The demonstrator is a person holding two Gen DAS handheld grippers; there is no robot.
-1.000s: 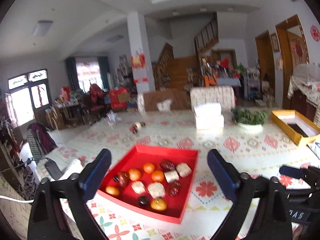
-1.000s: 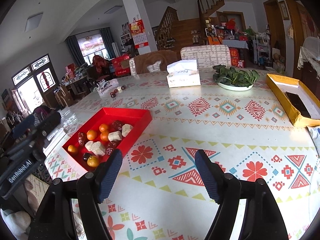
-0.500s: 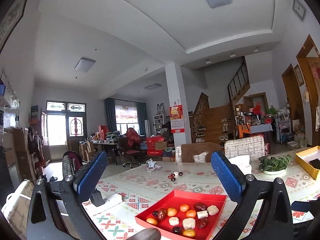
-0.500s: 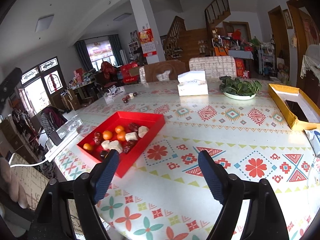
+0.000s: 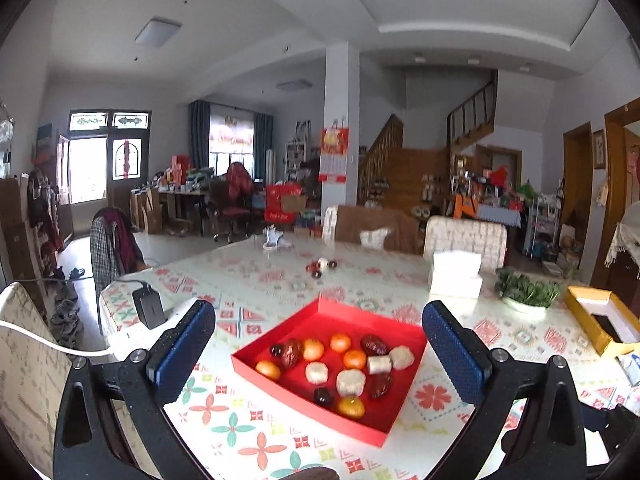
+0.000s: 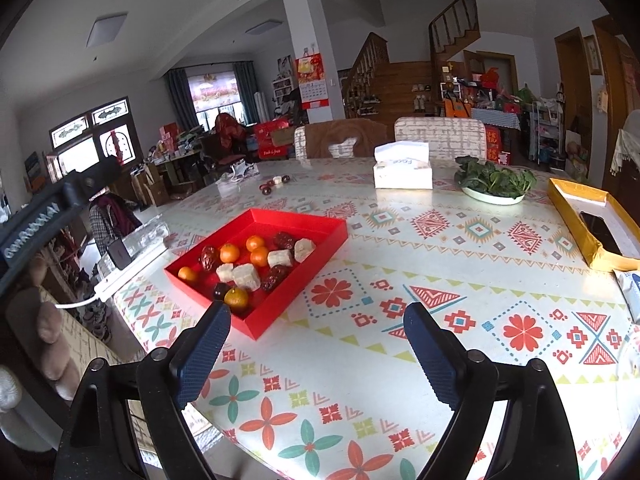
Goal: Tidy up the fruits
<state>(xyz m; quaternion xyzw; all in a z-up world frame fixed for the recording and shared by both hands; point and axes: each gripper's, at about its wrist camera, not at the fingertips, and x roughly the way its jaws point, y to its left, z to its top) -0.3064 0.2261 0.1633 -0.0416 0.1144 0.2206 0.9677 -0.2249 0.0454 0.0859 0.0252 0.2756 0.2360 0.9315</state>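
Fruits (image 5: 340, 364) lie mixed in red tray (image 5: 404, 412) on tabletop (image 6: 400, 264); few loose at far edge (image 6: 274, 185). Both grippers (image 5: 320, 344) (image 6: 316, 344) hover, jaws released, empty. Stage unclear: sorting pending or finished.

Both fisheye views show a daylit room, fairly bright, with straight lines bowed and black vignette filling the corners. Light enters through the windows (image 5: 231, 142) and glazed door (image 5: 86, 170) at the far left, which are overexposed. In the right wrist view, white glare washes the glossy tablecloth (image 6: 404, 196). Shadows are soft. The left wrist view is slightly hazy; distant clutter lacks detail.
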